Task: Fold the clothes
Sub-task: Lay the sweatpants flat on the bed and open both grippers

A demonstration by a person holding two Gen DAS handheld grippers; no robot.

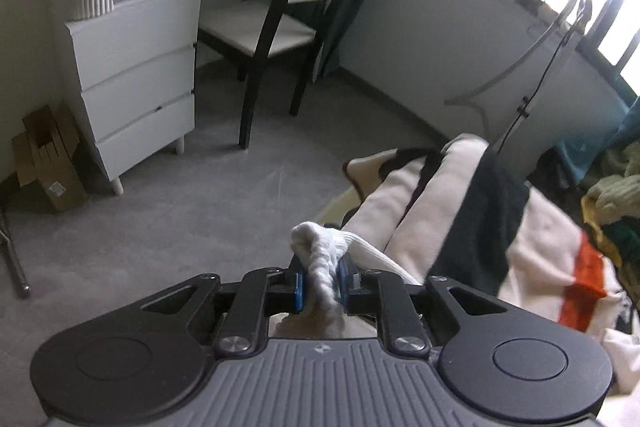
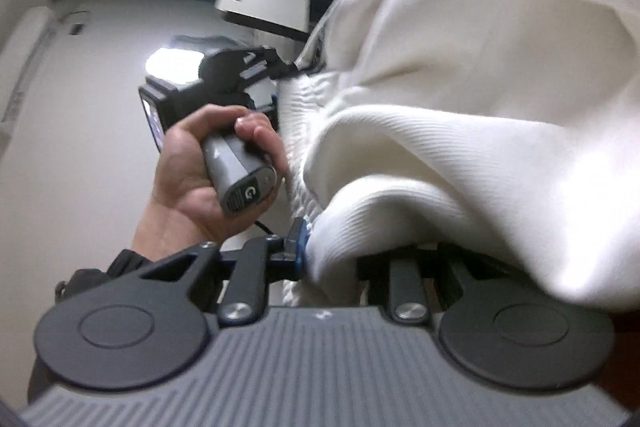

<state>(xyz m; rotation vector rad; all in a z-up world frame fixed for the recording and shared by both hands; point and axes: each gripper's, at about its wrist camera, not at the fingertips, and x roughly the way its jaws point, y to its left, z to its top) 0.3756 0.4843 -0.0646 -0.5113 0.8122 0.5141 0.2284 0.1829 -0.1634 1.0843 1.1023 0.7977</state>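
Observation:
A white ribbed knit garment (image 2: 460, 99) hangs lifted in the air and fills the right of the right wrist view. My left gripper (image 1: 322, 277) is shut on a bunched edge of that white garment (image 1: 320, 255). My right gripper (image 2: 328, 251) is shut on another edge of it; cloth covers its right finger. In the right wrist view the left gripper (image 2: 280, 83) shows held in a hand (image 2: 188, 163), clamped on the garment's ribbed edge.
A bed with a cream, black and orange blanket (image 1: 536, 251) lies to the right, with piled clothes (image 1: 612, 195) beyond. A white drawer unit (image 1: 136, 75), a black-and-white chair (image 1: 280, 27) and cardboard boxes (image 1: 48, 163) stand on grey carpet (image 1: 192, 211).

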